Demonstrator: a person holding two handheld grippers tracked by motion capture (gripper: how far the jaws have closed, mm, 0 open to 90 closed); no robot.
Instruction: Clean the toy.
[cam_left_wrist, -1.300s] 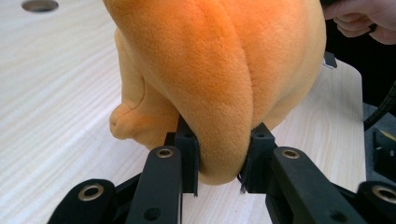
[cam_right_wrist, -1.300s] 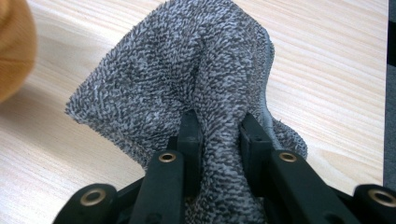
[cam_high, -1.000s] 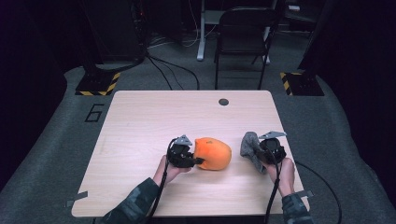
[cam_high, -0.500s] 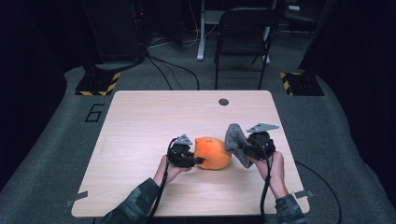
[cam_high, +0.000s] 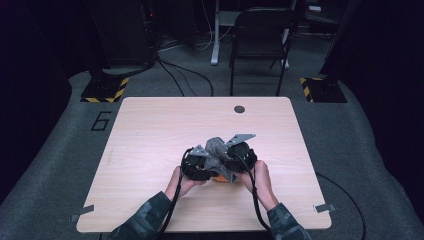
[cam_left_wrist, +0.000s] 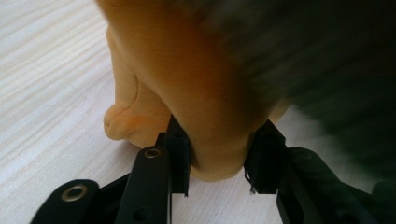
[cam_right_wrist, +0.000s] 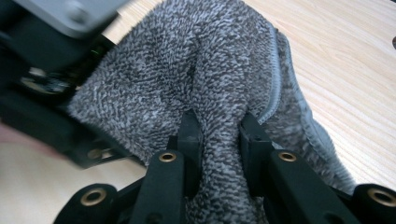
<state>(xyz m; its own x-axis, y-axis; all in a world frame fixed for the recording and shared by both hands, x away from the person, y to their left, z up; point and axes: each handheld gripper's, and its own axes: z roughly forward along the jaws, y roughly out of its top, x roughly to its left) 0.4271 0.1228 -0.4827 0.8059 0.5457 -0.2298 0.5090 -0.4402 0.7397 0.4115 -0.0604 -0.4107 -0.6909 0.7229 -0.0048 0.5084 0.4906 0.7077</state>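
Since both pieces looked like soft fabric, I judged they would weigh little, crumple under any squeeze and slide out of a shallow pinch, so a thick fold or seam seemed the place to grip. At the near middle of the table (cam_high: 150, 130), the orange cloth (cam_left_wrist: 196, 88) sat between the jaws of my left gripper (cam_left_wrist: 219, 163); they had just been easing apart, yet both pads touched its bunched lower end. My right gripper (cam_right_wrist: 218, 140) was clamped tight on a fold of the grey towel (cam_right_wrist: 196, 70), draped over the orange one.
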